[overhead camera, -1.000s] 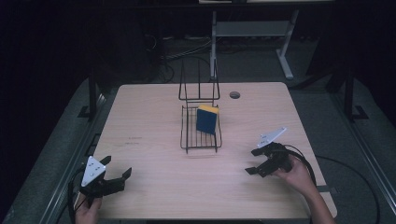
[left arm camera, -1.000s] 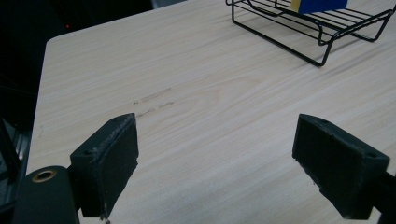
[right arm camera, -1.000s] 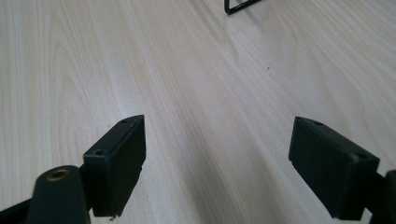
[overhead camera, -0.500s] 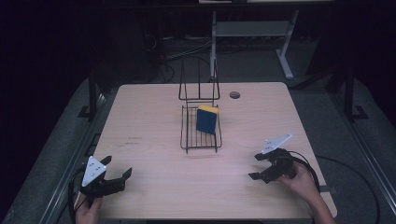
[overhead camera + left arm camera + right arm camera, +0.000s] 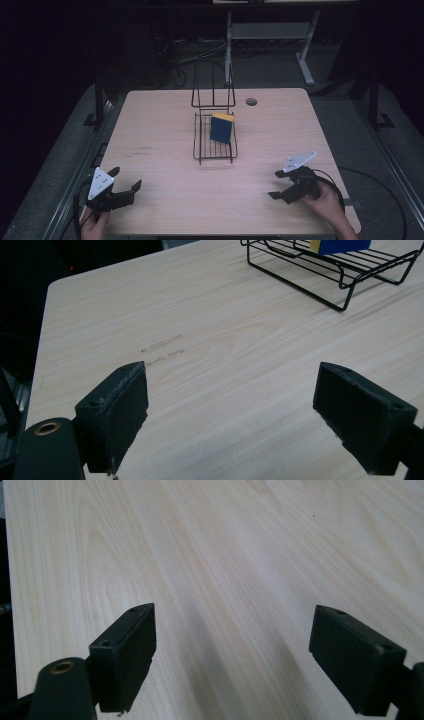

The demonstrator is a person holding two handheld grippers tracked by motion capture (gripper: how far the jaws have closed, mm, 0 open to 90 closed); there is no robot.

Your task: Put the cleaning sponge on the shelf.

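No readable text anywhere here. The closest thing is a couple of faint grey smudge marks on the table [image 5: 165, 345], seen up close in the left gripper view and as a tiny dark line in the high view, but they don't resolve into letters or numbers. The sponge [image 5: 221, 128] in the rack [image 5: 215, 150] is plain blue and yellow, with no logo that I can make out. The grey plates on the grippers have small dots on them, not characters. Bare wood grain in the right gripper view. So: no labels, brands, numbers or signs to report.
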